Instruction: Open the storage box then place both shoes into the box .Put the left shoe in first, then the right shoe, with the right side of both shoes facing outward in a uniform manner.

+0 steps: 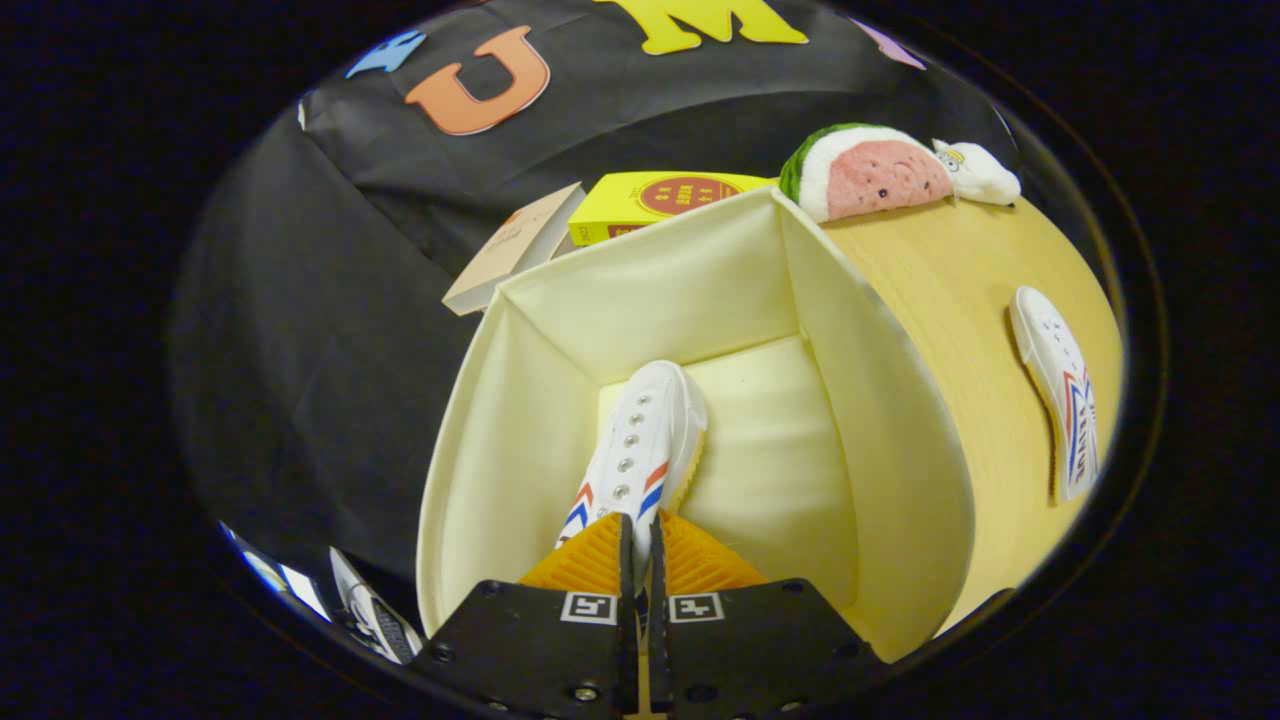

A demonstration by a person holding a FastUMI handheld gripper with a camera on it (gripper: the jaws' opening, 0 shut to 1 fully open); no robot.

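Note:
An open cream storage box [880,400] stands on the wooden table [960,300]. Inside it hangs a white shoe [645,445] with red and blue stripes and metal eyelets, toe pointing toward the box's far wall. My gripper [642,545] is shut on the shoe's rear upper, both fingers pressing on it with almost no gap. The shoe sits toward the left part of the box. A second white shoe [1060,400] with the same stripes lies on its side on the table, to the right of the box.
Behind the box lie a yellow carton [650,200] and a tan card [515,250]. A watermelon-slice plush [870,172] and a small white plush [980,172] rest at the table's far side. The box walls rise close around the fingers.

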